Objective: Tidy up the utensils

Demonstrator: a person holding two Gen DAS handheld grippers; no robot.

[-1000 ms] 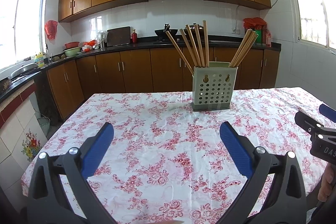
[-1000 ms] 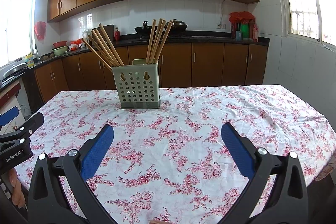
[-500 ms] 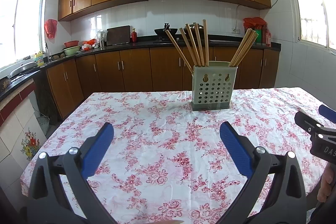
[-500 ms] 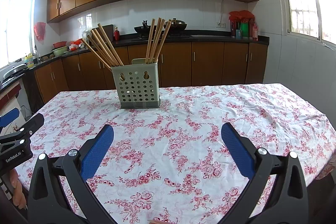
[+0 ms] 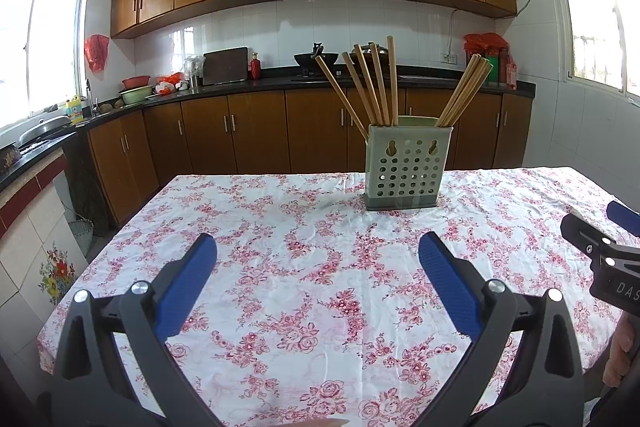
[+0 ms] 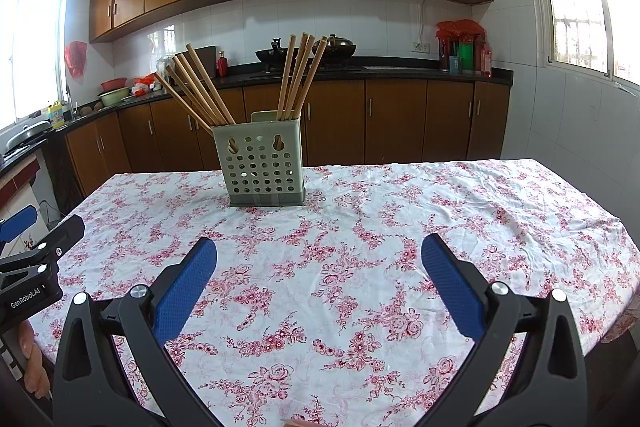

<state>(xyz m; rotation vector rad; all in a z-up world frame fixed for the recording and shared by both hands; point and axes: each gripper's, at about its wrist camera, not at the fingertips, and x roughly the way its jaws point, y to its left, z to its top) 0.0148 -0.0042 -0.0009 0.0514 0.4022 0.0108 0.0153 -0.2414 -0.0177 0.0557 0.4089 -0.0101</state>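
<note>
While both grippers, left (image 5: 318,255) & right (image 6: 319,257), hang w/ jaws apart & empty, the long wooden chopsticks (image 5: 374,83) stand in a pale-green perforated plastic holder (image 5: 406,167) mid-table; probably light, stiff, slippery, so pinch near top ends.

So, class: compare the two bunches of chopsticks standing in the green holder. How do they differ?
The left bunch fans out, sticks spread apart; the right bunch stays tightly packed. The left bunch leans mostly left, the right bunch leans right. Both are plain wooden chopsticks standing in the same perforated holder on the floral tablecloth.
</note>
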